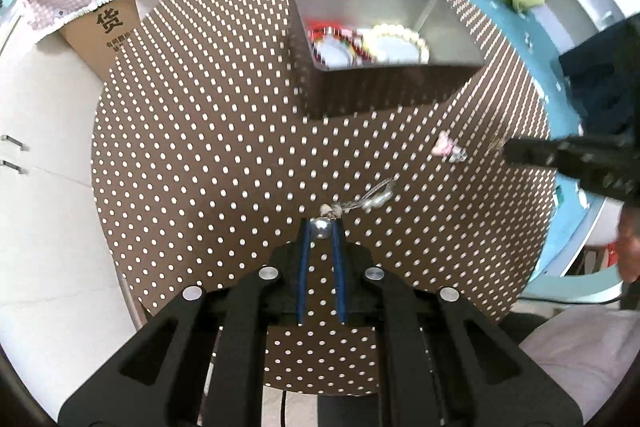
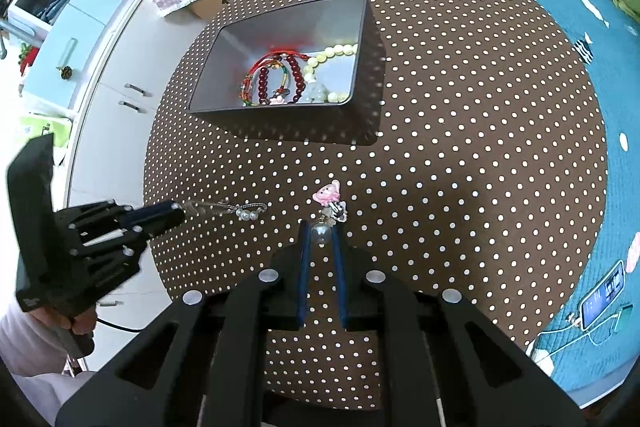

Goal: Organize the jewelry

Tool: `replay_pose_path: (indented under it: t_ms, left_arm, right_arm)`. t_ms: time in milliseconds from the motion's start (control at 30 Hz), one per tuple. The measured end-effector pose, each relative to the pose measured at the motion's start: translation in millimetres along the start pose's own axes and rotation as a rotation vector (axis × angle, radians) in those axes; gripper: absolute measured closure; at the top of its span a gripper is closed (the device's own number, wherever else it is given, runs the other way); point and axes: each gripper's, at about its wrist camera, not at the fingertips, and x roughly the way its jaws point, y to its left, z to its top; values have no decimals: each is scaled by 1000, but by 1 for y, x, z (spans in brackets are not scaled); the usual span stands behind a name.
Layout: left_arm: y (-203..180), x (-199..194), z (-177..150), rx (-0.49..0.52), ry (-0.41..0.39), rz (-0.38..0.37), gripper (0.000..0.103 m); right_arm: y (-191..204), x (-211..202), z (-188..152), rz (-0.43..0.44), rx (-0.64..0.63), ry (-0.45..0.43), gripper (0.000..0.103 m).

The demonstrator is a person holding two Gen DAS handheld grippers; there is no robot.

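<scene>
We hold a pearl piece in each clenched gripper [image 1: 321, 227] [image 2: 321, 233], with the tin [image 2: 362, 27] straight ahead of both.

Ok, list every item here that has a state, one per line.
Left gripper: shut on a pearl bead of the silver strand.
Right gripper: shut on a pearl bead of the pink charm piece.
Grey box: open, upright, bracelets inside.
Phone: screen lit, cable plugged in.
</scene>
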Motion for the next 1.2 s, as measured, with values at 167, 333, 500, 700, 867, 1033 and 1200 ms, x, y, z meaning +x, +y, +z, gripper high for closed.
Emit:
replay_pose_path:
  t_ms: [167,333,500,700,867,1033,1200]
  left_arm:
    - [10,-10,10,-21,-57,-6,93]
    - [3,-22,21,-18,-107,-2,93]
    - [-10,-52,38,-2,-161,-4,93]
    - [-21,-93,53,21,-225,2,92]
    - [-29,-111,71,30,-265,-14,92]
    - [-39,-119,90,75,-290,-8,92]
    - [-42,-120,109,69,-307,-32,92]
  right_arm:
    - [3,1,0,5,-4,1,93]
    - [6,-9,6,12,-5,-32,93]
    - [7,-25,16,21,-12,-76,93]
    - [10,-43,31,32,-25,-129,93]
    - [14,-54,47,43,-37,-171,93]
    - [18,-59,64,44,-60,-195,93]
    - [22,-56,79,53,-81,-199,93]
